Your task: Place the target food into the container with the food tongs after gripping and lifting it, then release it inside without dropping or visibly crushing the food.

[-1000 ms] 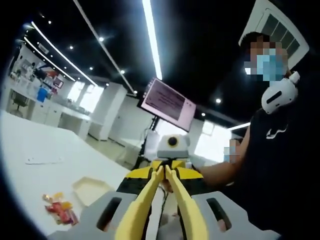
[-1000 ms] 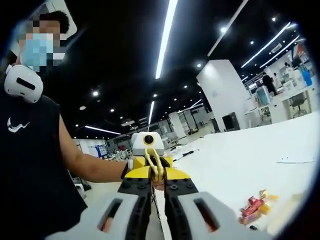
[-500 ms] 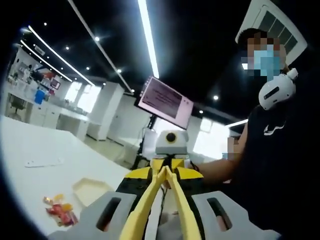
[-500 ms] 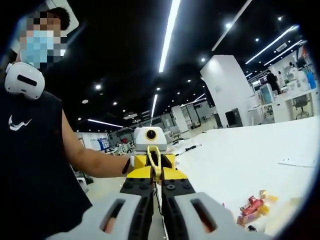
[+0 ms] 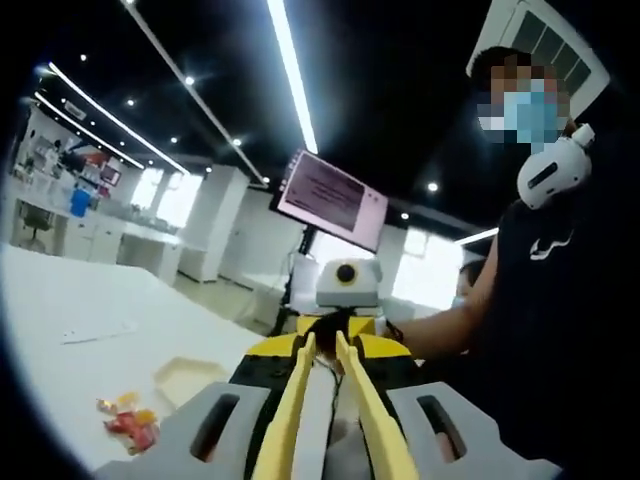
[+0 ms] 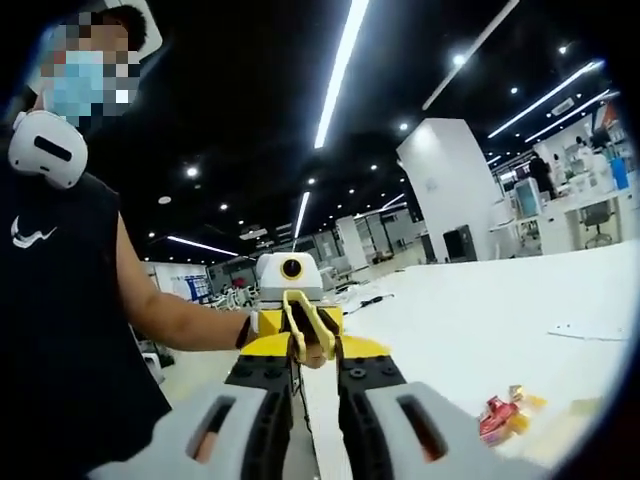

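White table (image 5: 70,360) under ceiling striplights has the candy pile (image 5: 128,420) beside the shallow container (image 5: 190,378), while left gripper (image 5: 325,345) clamps slightly parted yellow tongs (image 5: 300,410) and right gripper (image 6: 305,400) sits narrow, empty; risk: over-squeeze crushes candy.

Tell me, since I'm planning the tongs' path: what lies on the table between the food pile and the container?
In the left gripper view, only a bare strip of white table separates the food pile from the shallow container; nothing sits between them.
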`<control>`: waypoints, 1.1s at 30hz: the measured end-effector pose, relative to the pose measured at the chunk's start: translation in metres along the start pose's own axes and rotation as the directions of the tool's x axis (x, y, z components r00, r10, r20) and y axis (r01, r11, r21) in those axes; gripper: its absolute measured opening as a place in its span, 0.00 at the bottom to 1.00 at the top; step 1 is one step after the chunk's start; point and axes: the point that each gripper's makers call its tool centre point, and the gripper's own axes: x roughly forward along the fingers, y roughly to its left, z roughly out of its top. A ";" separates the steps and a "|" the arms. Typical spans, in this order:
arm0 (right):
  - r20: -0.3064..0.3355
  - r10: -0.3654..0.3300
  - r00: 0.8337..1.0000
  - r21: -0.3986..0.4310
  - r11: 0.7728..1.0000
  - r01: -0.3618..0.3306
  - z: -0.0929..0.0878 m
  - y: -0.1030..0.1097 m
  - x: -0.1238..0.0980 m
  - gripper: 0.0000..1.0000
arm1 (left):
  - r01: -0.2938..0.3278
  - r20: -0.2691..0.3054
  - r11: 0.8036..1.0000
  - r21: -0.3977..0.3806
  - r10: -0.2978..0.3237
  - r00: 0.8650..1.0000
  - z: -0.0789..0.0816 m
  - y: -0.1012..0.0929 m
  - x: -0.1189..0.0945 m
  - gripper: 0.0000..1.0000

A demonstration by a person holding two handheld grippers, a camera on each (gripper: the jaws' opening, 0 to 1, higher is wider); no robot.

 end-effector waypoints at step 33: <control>-0.308 -0.505 0.806 -0.408 0.836 0.367 -0.181 -0.053 -0.064 0.83 | -0.318 0.003 0.920 0.230 0.327 0.945 0.023 0.053 -0.080 0.23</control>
